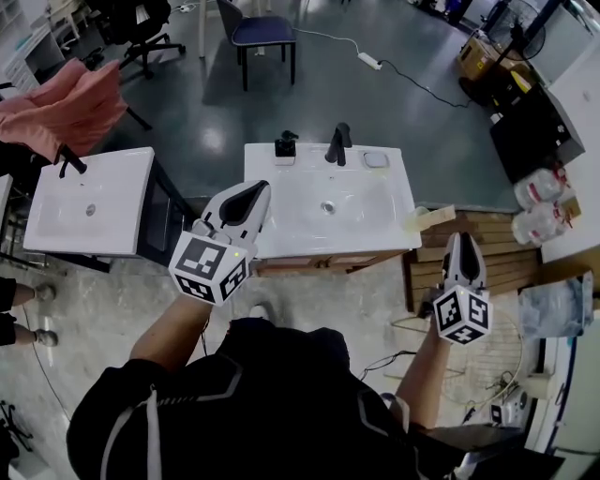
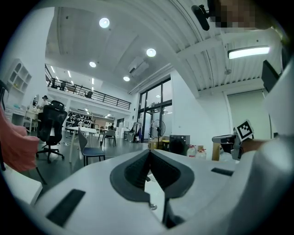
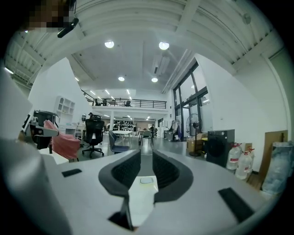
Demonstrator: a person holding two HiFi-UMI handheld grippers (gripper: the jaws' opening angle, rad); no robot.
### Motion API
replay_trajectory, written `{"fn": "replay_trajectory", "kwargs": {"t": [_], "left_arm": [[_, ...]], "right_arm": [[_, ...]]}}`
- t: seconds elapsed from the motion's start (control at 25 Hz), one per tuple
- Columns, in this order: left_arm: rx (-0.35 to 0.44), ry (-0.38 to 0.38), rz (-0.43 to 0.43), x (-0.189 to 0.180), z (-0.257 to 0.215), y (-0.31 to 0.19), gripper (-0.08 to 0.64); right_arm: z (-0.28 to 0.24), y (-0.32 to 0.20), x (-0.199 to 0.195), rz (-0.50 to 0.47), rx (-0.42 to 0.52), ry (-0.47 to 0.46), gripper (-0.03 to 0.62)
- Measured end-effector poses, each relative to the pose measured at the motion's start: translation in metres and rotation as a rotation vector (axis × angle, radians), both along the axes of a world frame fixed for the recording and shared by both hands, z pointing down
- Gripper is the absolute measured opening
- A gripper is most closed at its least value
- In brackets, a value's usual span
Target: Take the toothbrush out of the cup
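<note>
Open floor (image 1: 356, 103) lies beyond the white sink desk (image 1: 375, 216); a chair (image 1: 262, 33) and a second sink (image 1: 89, 202) stand well apart. Over the desk's front edge the left gripper (image 1: 251, 190) has its jaws together and empty, and the right gripper (image 1: 463, 242) has its jaws slightly apart and empty. A pale cup (image 1: 419, 221) sits at the desk's right edge, toothbrush hard to make out.

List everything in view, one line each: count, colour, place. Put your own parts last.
sink: one, white, centre, in front of the person
tap: one, black, back edge of that sink
soap bottle: one, black, left of the tap
second sink: one, white, far left
cloth: one, pink, behind the second sink
chair: one, blue seat, on the floor beyond the sink
office chair: one, black, upper left
water jugs: two, clear, far right
left gripper: one, white, jaws shut and empty, over the sink's left edge
right gripper: one, white, jaws apart with nothing between them, right of the sink
</note>
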State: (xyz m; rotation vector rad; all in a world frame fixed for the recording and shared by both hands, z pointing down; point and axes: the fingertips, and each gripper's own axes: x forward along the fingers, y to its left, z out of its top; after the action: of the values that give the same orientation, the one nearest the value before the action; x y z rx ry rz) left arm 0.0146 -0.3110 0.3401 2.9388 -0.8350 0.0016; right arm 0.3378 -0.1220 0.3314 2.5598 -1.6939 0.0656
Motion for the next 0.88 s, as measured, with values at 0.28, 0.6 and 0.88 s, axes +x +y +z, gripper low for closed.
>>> {"fn": "replay_trajectory", "kwargs": {"t": [0.28,0.6,0.88], "left_arm": [[-0.022,-0.03,-0.019,0.016,0.017,-0.002,0.003],[-0.048,-0.063,-0.098,0.055,0.027,-0.003,0.003],[-0.054,-0.092,-0.138,0.088,0.037,0.007,0.005]], "right_arm": [[0.043,-0.011,0.034,0.039,-0.025,-0.045,0.117],[0.092,-0.009,0.102,0.068,-0.057,-0.087,0.152],[0.149,-0.02,0.144,0.046,-0.106,-0.164,0.195]]}}
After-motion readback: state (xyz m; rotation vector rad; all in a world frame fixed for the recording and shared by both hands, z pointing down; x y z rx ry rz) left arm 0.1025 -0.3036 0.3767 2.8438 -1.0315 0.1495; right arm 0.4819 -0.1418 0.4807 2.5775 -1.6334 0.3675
